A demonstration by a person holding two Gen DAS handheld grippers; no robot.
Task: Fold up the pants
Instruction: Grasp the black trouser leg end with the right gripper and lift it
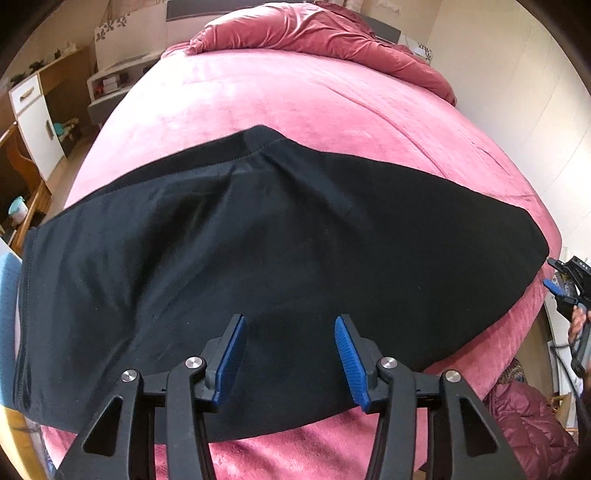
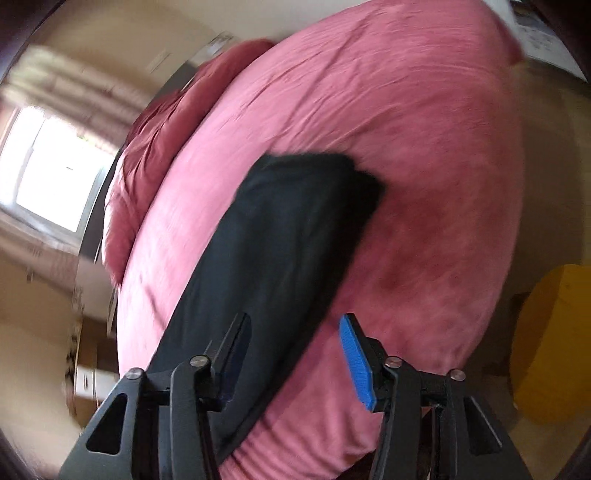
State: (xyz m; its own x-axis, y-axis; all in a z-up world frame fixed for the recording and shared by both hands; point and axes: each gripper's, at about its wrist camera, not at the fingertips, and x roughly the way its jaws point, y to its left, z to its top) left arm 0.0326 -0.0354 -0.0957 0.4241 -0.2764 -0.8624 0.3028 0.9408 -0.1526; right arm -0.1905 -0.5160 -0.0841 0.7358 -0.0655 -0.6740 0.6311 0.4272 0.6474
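**Inspector:** Your left gripper (image 1: 290, 334) hangs over the near edge of the black pants (image 1: 221, 236); its blue pads (image 1: 349, 354) stand apart with nothing pinched between them; the cloth lies beneath and beyond the tips, spread flat across the pink bedspread (image 1: 295, 103).

**Operator:** And where do the pants run from there?

**Inspector:** Crosswise ahead of your left gripper; one end reaches far to its left, the other tapers off to its right; a seamed peak rises at the far edge, straight ahead of the tips. Beyond that, a crumpled red duvet (image 1: 332, 33) lies at the far end of the bed; a white-fronted wooden cabinet (image 1: 33, 118) stands off to the left.

**Operator:** The right side?

**Inspector:** Your right gripper (image 2: 293, 332) also has its pads apart and holds nothing; its left pad sits over the dark cloth, its right blue pad (image 2: 356, 362) over bare bedspread; the pants (image 2: 280, 240) run away from the tips in a long band, ending in a squared edge ahead. The right wrist view is blurred, so I cannot tell whether the tips touch the fabric. In the left wrist view, that gripper (image 1: 569, 284) shows at the far right, just past the end of the pants, with your hand (image 1: 578, 325) behind it. A bright window (image 2: 55, 170) shows to its left; a yellow object (image 2: 554, 343), too blurred to name, to its right.
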